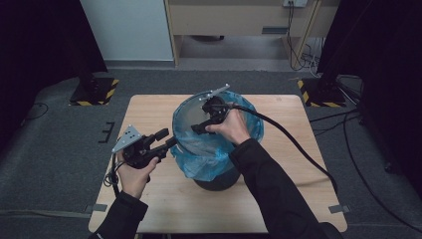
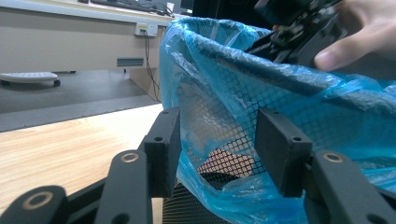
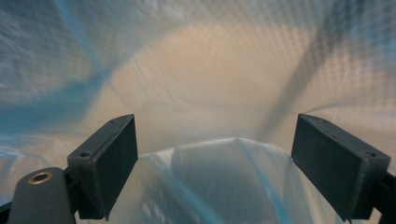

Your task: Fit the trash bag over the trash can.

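A black mesh waste bin (image 1: 217, 182) lined with a blue plastic bag (image 1: 199, 162) stands mid-table. My left gripper (image 1: 168, 138) is at the bin's left side, open. In the left gripper view the left gripper (image 2: 217, 140) has its pads on either side of the bag's (image 2: 219, 79) folded-over skirt without pressing it, and mesh (image 2: 224, 163) shows through. My right gripper (image 1: 196, 128) reaches down into the bin's mouth from the right. In the right gripper view the right gripper (image 3: 215, 158) is open inside the bag (image 3: 196, 79), nothing between its pads.
The wooden table (image 1: 149, 109) has bare room left of and in front of the bin. The right gripper's thick cable (image 1: 293, 142) trails over the table's right side. Two stands with yellow-black striped bases (image 1: 94, 92) sit on the floor beyond the far corners.
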Motion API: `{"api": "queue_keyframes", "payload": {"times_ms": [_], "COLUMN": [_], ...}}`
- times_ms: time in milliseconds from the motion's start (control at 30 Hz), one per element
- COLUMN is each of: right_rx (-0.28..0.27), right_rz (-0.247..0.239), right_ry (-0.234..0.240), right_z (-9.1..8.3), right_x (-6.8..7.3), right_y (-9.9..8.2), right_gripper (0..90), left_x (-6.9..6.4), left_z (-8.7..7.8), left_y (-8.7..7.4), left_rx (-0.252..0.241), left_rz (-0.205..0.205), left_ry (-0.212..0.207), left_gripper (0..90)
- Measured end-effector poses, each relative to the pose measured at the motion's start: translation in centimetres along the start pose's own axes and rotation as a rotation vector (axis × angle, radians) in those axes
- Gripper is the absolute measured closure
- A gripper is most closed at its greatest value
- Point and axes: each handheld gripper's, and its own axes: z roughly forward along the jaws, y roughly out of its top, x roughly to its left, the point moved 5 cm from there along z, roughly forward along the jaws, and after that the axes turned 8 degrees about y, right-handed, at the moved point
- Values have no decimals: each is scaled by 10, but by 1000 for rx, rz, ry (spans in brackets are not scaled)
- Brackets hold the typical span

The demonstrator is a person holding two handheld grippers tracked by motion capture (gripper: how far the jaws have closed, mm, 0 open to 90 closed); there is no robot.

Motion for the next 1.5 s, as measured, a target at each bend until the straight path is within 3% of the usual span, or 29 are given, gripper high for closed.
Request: {"api": "queue_keyframes", "payload": {"times_ms": [133, 267, 367, 567, 833, 1033, 1167, 1300, 1367, 1500], "right_rx": [21, -13, -75, -174, -383, -588, -697, -766, -808, -839], "right_rz": [26, 20, 15, -3, -2, -21, -19, -29, -5, 44], "right_ry": [-5, -11, -14, 7, 33, -15, -64, -160, -179, -250], "right_z": [1, -5, -14, -34, -65, -101, -130, -158, -170, -185], "right_x": [-3, -3, -2, 4, 11, 10, 7, -3, -11, -33], "right_y": [-3, 0, 5, 11, 24, 33, 36, 32, 27, 9], "right_gripper": [148, 155, 155, 158, 180, 180, 170, 159, 156, 148], "left_x": [0, 0, 5, 25, 41, 49, 55, 61, 64, 69], "left_z": [0, 1, -1, -14, -21, -21, -20, -19, -19, -17], "left_y": [0, 1, 3, 13, 15, 11, 7, 2, -1, -6], "left_rx": [0, 2, -5, -63, -88, -77, -62, -42, -33, -16], "left_rz": [7, 11, 12, -15, -46, -51, -60, -64, -66, -72], "left_ry": [-1, 0, 15, 69, 119, 150, 168, 187, 196, 207], "left_gripper": [484, 450, 412, 361, 322, 301, 290, 279, 276, 270]}}
